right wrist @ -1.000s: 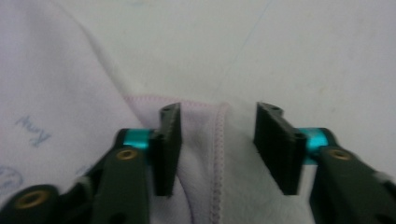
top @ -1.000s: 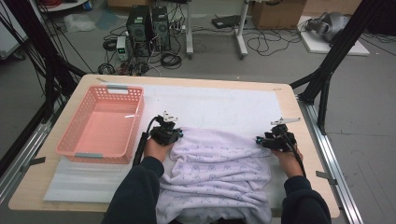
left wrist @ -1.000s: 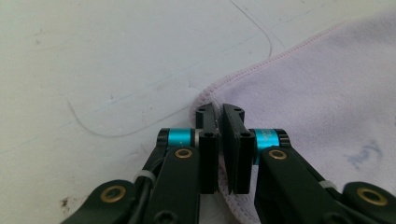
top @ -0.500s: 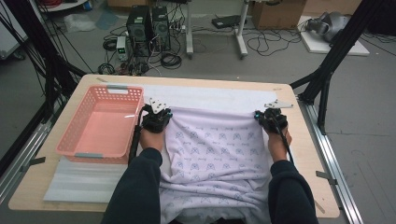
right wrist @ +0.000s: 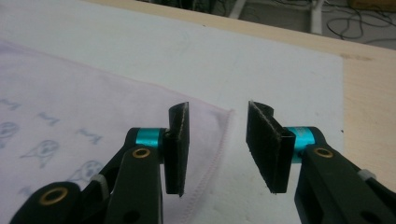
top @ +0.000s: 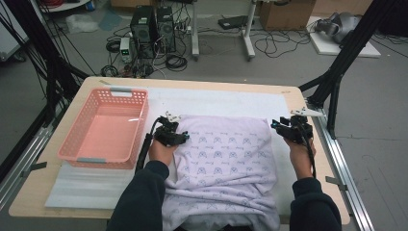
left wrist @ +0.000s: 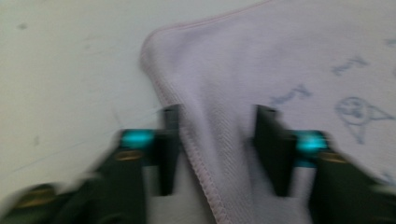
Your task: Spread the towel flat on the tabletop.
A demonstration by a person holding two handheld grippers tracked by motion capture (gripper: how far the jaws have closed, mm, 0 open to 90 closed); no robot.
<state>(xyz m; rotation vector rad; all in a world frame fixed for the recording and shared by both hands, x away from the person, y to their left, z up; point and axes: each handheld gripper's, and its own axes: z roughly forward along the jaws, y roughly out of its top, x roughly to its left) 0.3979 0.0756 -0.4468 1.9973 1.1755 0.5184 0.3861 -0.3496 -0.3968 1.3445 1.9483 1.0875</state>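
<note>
Cloth: a pale lilac towel (top: 223, 168) with small printed figures lies spread flat on the white mat (top: 216, 101), its near end hanging over the table's front edge.
Left gripper (left wrist: 217, 149): jaws have just been opening and stand apart; the towel's stitched hem runs up between them, close to the left-hand jaw. The picture is blurred, so contact cannot be ruled out, but neither pad seems to press on the cloth.
Right gripper (right wrist: 217, 144): jaws have just been opening and stand parted above the mat, nothing between them; the towel's far corner lies under and behind the left-hand jaw.
Basket: a pink basket (top: 103, 127) stands beyond the left gripper, apart from the towel.
Hands: one on each gripper, at the towel's two far corners.
</note>
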